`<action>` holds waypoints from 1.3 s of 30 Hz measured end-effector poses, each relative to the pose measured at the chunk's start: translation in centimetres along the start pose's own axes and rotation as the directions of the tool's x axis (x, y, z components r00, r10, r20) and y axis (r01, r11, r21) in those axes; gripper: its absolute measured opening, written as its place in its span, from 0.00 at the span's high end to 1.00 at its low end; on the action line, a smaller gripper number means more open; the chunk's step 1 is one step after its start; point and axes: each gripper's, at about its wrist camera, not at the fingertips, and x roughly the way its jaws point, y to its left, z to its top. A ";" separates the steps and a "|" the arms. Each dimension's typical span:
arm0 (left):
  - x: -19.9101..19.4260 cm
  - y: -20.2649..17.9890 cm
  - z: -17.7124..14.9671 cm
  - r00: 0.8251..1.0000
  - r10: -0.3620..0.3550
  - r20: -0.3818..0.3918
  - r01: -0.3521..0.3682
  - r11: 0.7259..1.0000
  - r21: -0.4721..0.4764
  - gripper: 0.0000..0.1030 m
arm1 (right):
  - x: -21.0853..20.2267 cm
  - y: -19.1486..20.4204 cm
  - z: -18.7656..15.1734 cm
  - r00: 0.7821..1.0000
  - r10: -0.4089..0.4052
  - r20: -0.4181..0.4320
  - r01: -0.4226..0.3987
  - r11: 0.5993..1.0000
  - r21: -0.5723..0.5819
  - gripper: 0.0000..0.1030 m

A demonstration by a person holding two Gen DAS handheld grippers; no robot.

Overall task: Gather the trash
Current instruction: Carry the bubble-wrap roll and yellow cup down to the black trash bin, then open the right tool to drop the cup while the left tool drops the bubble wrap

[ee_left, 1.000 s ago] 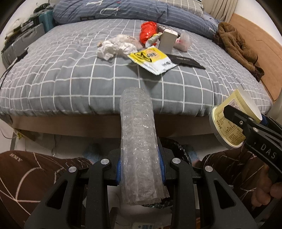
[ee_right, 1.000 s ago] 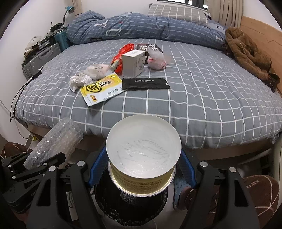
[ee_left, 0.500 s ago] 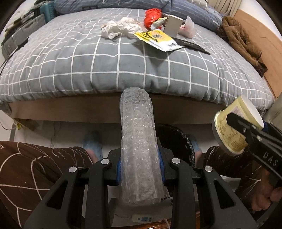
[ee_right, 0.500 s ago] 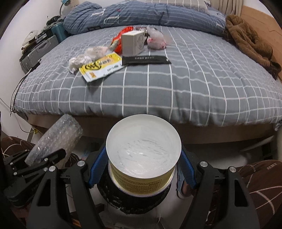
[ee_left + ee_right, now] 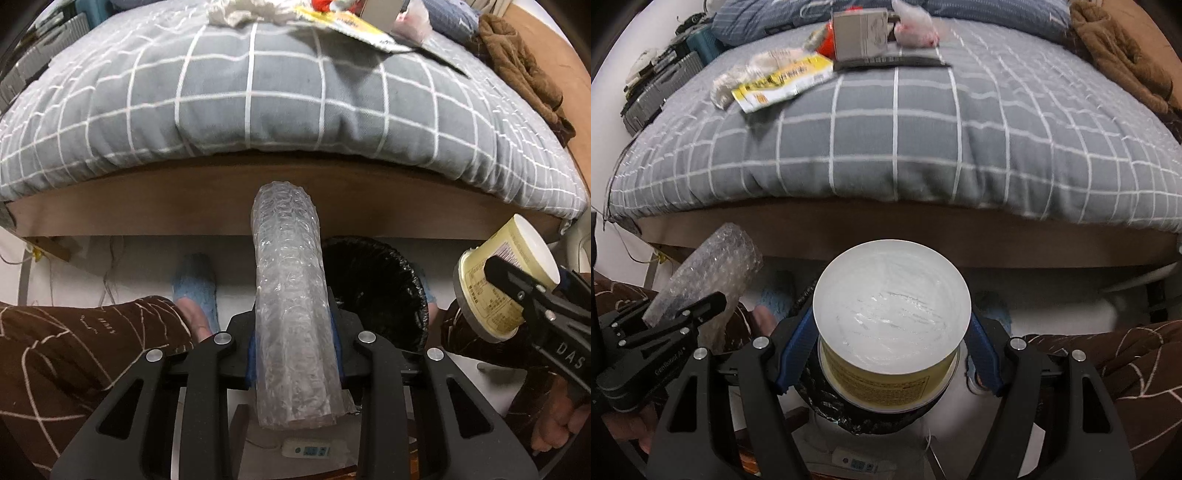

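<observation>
Left gripper (image 5: 293, 354) clamped on bubble-wrap roll (image 5: 290, 295); right gripper (image 5: 892, 354) clamped on yellow cup (image 5: 890, 354), above black bin (image 5: 376, 291).

A bed (image 5: 894, 147) under a grey quilt with a white grid fills the upper part of both views, its brown wooden frame (image 5: 184, 206) showing below the quilt's near edge. A brown garment (image 5: 524, 70) lies crumpled at the bed's right edge, a dark blue striped duvet (image 5: 768, 18) is bunched along the far edge, and grey and teal suitcases (image 5: 661, 88) stand beyond the left edge. On the white floor near the bed's foot rest blue slippers (image 5: 195, 284) and a small white device with a blue display (image 5: 308, 449).
</observation>
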 end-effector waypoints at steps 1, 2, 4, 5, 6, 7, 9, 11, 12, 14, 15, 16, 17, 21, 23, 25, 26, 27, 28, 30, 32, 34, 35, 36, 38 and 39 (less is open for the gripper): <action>0.4 0.0 0.1 1.000 0.000 -0.005 0.000 1.000 0.000 0.73 | 0.5 0.0 -0.1 1.000 0.000 -0.015 0.000 1.000 0.001 0.32; 0.7 -0.1 0.2 1.000 0.001 -0.009 -0.001 1.000 0.001 0.73 | 1.0 0.0 -0.1 1.000 0.003 -0.026 -0.003 1.000 0.003 0.32; 1.3 0.2 0.2 1.000 0.003 -0.021 -0.003 1.000 0.005 0.73 | 1.8 0.0 -0.1 0.999 0.007 -0.047 -0.006 1.000 0.007 0.32; 1.6 0.3 0.1 1.000 0.003 -0.029 -0.003 1.000 0.006 0.73 | 2.2 0.1 -0.1 0.999 0.006 -0.054 -0.005 1.000 0.007 0.32; 1.9 0.3 0.2 0.999 0.003 -0.035 -0.003 1.000 0.005 0.73 | 2.5 0.1 -0.1 0.998 0.003 -0.059 -0.003 1.000 0.006 0.32; 2.2 0.2 0.3 0.999 0.002 -0.041 -0.002 1.000 0.005 0.73 | 2.9 0.3 -0.1 0.998 0.001 -0.066 -0.001 1.000 0.004 0.32; 2.9 0.4 0.3 0.998 -0.008 -0.061 0.008 1.000 0.000 0.73 | 3.6 0.5 -0.1 0.997 0.001 -0.077 -0.001 1.000 0.002 0.32; 3.8 0.4 0.2 0.997 0.000 -0.083 0.001 1.000 0.008 0.73 | 4.4 0.7 -0.1 0.996 0.003 -0.094 -0.003 1.000 0.001 0.32; 4.0 0.3 0.1 0.996 0.006 -0.089 -0.005 1.000 0.014 0.73 | 4.8 0.7 -0.1 0.995 0.007 -0.100 -0.007 1.000 0.002 0.32; 4.8 0.1 -0.1 0.994 0.022 -0.106 -0.019 0.999 0.027 0.73 | 5.6 0.8 -0.4 0.992 0.017 -0.121 -0.016 1.000 0.007 0.32; 5.1 0.1 -0.1 0.993 0.026 -0.113 -0.023 0.999 0.031 0.73 | 6.0 0.8 -0.4 0.992 0.016 -0.128 -0.015 1.000 0.007 0.32; 5.4 0.1 -0.1 0.992 0.029 -0.122 -0.025 0.999 0.033 0.73 | 6.6 0.8 -0.5 0.990 0.010 -0.138 -0.010 1.000 0.003 0.32; 5.8 0.1 -0.2 0.990 0.027 -0.135 -0.022 0.999 0.033 0.73 | 6.9 0.8 -0.5 0.989 0.007 -0.145 -0.007 1.000 -0.001 0.32; 6.8 0.6 -0.4 0.987 0.027 -0.159 -0.023 0.999 0.029 0.73 | 8.4 1.0 -0.8 0.983 0.002 -0.183 -0.003 1.000 -0.005 0.32; 7.0 0.8 -0.4 0.986 0.031 -0.163 -0.027 0.999 0.026 0.73 | 9.3 1.3 -1.0 0.980 -0.001 -0.200 -0.001 1.000 -0.009 0.32; 7.1 1.1 -0.5 0.986 0.032 -0.165 -0.029 0.999 0.020 0.73 | 9.7 1.5 -0.9 0.977 0.003 -0.215 -0.006 1.000 -0.012 0.32; 7.1 1.2 -0.5 0.986 0.032 -0.165 -0.030 0.999 0.019 0.73 | 9.9 1.7 -1.0 0.976 0.004 -0.218 -0.008 1.000 -0.016 0.32; 7.1 1.3 -0.5 0.986 0.035 -0.162 -0.032 0.999 0.019 0.73 | 10.0 1.7 -1.2 0.976 0.005 -0.219 -0.010 1.000 -0.021 0.32; 7.1 1.3 -0.5 0.986 0.038 -0.160 -0.035 0.999 0.020 0.73 | 10.1 2.1 -1.3 0.976 0.008 -0.217 -0.014 0.999 -0.029 0.31; 7.2 1.5 -0.6 0.986 0.040 -0.164 -0.038 0.999 0.013 0.73 | 10.2 2.3 -1.4 0.976 0.007 -0.216 -0.016 0.999 -0.039 0.31; 7.3 1.5 -0.5 0.986 0.038 -0.165 -0.037 0.999 0.011 0.73 | 10.3 2.4 -1.5 0.976 0.005 -0.217 -0.016 0.999 -0.047 0.28; 7.2 1.2 -0.4 0.986 0.037 -0.161 -0.035 0.999 0.018 0.73 | 10.1 2.2 -1.5 0.978 -0.009 -0.207 -0.001 0.999 -0.047 0.18; 7.3 1.0 -0.4 0.987 0.035 -0.160 -0.032 0.999 0.021 0.73 | 10.0 2.0 -1.5 0.980 -0.013 -0.200 0.004 0.999 -0.043 0.15; 7.3 0.9 -0.3 0.987 0.031 -0.160 -0.028 0.999 0.023 0.73 | 9.7 2.0 -1.2 0.980 -0.012 -0.198 0.004 0.999 -0.041 0.15; 7.3 0.7 -0.1 0.986 0.027 -0.163 -0.022 0.999 0.027 0.73 | 9.5 1.5 -1.0 0.981 -0.020 -0.193 0.014 0.999 -0.032 0.12; 7.4 0.5 0.0 0.986 0.021 -0.163 -0.017 0.999 0.029 0.73 | 9.3 1.4 -1.0 0.981 -0.025 -0.191 0.020 0.999 -0.031 0.11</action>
